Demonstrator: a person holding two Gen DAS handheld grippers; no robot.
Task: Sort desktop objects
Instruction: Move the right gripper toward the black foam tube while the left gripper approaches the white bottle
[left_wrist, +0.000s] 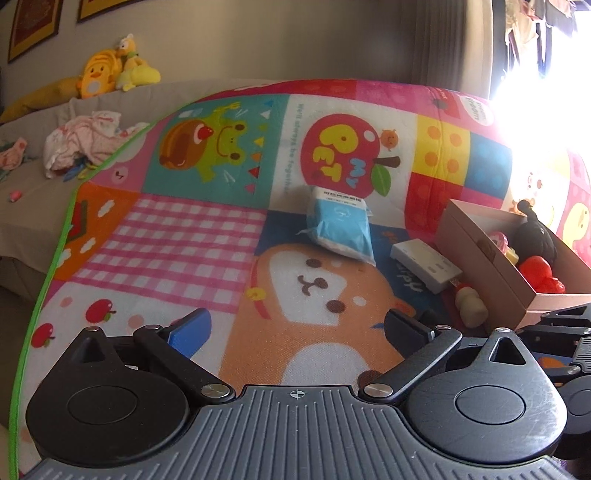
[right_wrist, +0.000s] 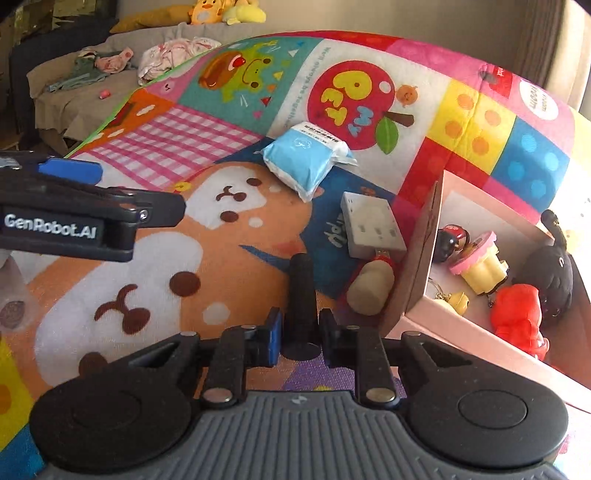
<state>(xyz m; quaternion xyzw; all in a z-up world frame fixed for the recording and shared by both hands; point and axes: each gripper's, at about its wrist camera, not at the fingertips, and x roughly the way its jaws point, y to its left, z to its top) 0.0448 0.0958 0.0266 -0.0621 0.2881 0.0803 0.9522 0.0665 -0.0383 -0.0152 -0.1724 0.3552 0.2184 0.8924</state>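
Clamping a black stick (right_wrist: 302, 291) between its pads, the right gripper (right_wrist: 300, 334) seems to have just made its pick, and the next move looks like a short carry rightward over the near wall of the pink box (right_wrist: 417, 266), which already holds small toys. That wall stands close, so the stick probably needs lifting first. The left gripper (left_wrist: 295, 328) hangs spread wide and empty over the mat (left_wrist: 177, 243). A blue packet (right_wrist: 303, 162), a white adapter (right_wrist: 369, 225) and a cream toy (right_wrist: 371, 291) lie mid-mat beside the box; towards the mat's left edge there is open room
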